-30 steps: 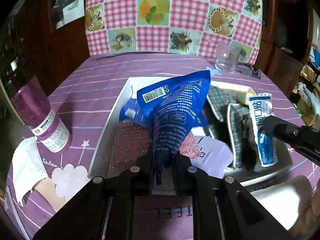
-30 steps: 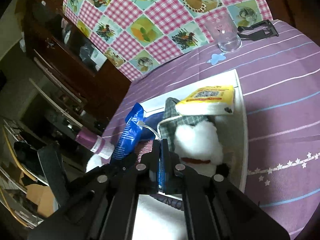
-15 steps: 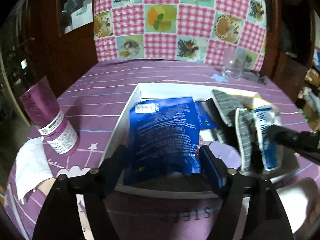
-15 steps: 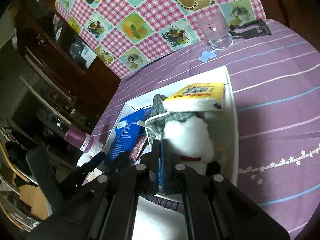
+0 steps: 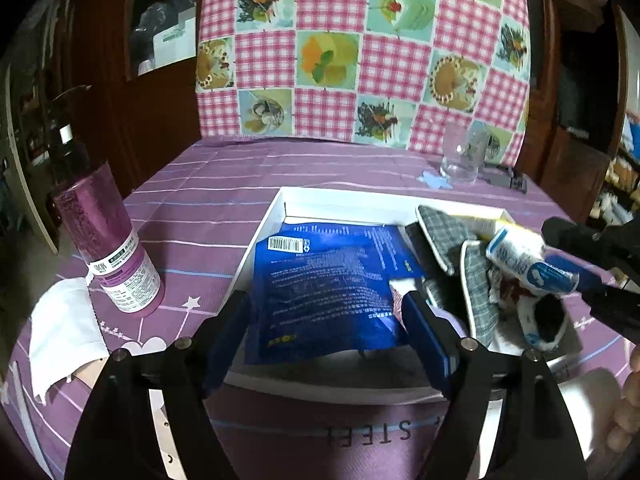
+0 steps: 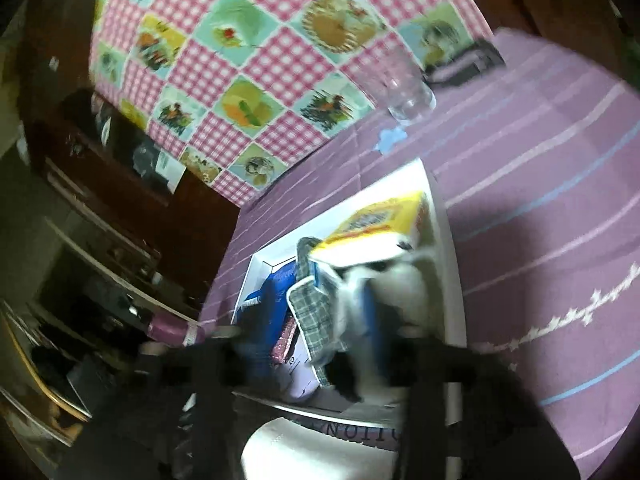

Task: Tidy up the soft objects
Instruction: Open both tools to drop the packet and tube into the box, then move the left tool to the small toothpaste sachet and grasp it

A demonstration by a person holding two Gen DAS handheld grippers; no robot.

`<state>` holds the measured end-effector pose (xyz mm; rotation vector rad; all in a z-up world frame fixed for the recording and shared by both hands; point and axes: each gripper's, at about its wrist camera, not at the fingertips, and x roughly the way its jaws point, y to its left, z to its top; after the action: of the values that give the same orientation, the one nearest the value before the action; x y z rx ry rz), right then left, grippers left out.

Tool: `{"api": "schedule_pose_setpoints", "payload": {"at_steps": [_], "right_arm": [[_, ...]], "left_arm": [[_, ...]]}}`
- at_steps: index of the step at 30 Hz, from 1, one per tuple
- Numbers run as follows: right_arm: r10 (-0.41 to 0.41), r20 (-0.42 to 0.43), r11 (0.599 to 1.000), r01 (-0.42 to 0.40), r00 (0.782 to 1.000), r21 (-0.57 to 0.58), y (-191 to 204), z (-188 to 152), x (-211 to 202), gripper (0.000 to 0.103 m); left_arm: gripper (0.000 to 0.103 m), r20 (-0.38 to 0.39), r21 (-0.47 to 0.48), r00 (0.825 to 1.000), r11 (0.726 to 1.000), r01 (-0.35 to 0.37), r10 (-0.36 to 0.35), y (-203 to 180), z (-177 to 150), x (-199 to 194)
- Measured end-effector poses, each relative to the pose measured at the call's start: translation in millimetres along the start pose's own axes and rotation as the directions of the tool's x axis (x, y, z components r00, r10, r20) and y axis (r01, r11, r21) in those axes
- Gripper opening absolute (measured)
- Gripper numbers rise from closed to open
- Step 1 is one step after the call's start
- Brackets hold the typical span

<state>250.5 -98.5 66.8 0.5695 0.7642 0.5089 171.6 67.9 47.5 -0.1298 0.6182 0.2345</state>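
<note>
A white tray (image 5: pixel 276 216) on the purple table holds soft things. A blue foil pouch (image 5: pixel 324 288) lies flat in its left half. My left gripper (image 5: pixel 326 326) is open, its fingers either side of the pouch's near edge, not gripping it. Right of the pouch lie grey plaid cloths (image 5: pixel 472 280), a yellow pack (image 6: pixel 384 224) and a white plush (image 6: pixel 408 280). My right gripper (image 6: pixel 316 344) is blurred and looks open over the tray. In the left wrist view a white-and-blue tube-shaped pack (image 5: pixel 528 264) sits at its tip.
A purple bottle (image 5: pixel 112 252) and a white cloth (image 5: pixel 64 332) lie left of the tray. A clear glass (image 5: pixel 460 156) and a black clip stand behind it. A checked cloth hangs at the back. A white roll (image 6: pixel 320 452) lies at the table's front.
My left gripper opened and let the blue pouch drop flat into the tray, then pulled back. My right gripper, shut before, has opened over the tray's right side and is moving.
</note>
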Motion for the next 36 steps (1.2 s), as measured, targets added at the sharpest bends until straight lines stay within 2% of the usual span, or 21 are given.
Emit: {"api": "schedule_pose_setpoints", "payload": {"at_steps": [1,3,5,8,11,16,22,27,33,36], "right_arm": [[-0.021,0.013,1.0,0.021,1.0,-0.022,3.9,-0.8,-2.8,0.066],[-0.081,0.053,0.994,0.085,0.995,-0.074,14.2,-1.2,-9.4,0.067],[-0.108,0.05,0.989,0.112,0.993,-0.092,16.5,-0.1,-10.7,0.068],[-0.111,0.033,0.99,0.114,0.993,-0.087,13.5,1.7,-8.9,0.068],[-0.123,0.02,0.989,0.124,0.992,-0.078,10.4,2.3,-8.4,0.068],[-0.114,0.007,0.988,0.114,0.993,-0.1,20.3,2.4,-13.8,0.068],[-0.082,-0.024,0.979,0.076,0.996,-0.187,48.1,-6.6,-16.0,0.068],[-0.055,-0.111,0.961,0.023,0.992,-0.277,71.2,-23.2,-9.2,0.068],[-0.072,-0.195,0.934,-0.002,0.978,-0.359,85.3,-37.4,-2.3,0.068],[-0.084,-0.21,0.925,-0.003,0.974,-0.38,88.2,-41.0,-1.7,0.068]], "left_arm": [[0.078,0.005,-0.01,1.0,1.0,0.013,-0.013,2.1,1.1,-1.2],[0.078,0.019,-0.037,0.999,0.998,0.051,-0.05,6.9,3.5,-6.0],[0.078,0.03,-0.047,0.996,0.996,0.08,-0.079,8.8,5.2,-9.9],[0.078,0.024,-0.054,0.994,0.992,0.112,-0.11,8.5,7.3,-14.7],[0.078,0.027,-0.023,0.989,0.989,0.143,-0.143,4.6,7.8,-22.5],[0.079,0.038,0.005,0.992,0.992,0.123,-0.123,1.5,9.5,-39.2],[0.079,-0.006,0.065,0.997,0.995,0.081,-0.081,5.8,-5.6,-57.4],[0.079,-0.018,0.079,0.997,0.994,0.079,-0.077,12.3,-23.1,-72.1],[0.079,-0.028,0.077,0.998,0.995,0.066,-0.064,21.1,-30.5,-84.6],[0.079,-0.037,0.072,0.995,0.993,0.098,-0.095,27.2,-32.4,-92.9]]}}
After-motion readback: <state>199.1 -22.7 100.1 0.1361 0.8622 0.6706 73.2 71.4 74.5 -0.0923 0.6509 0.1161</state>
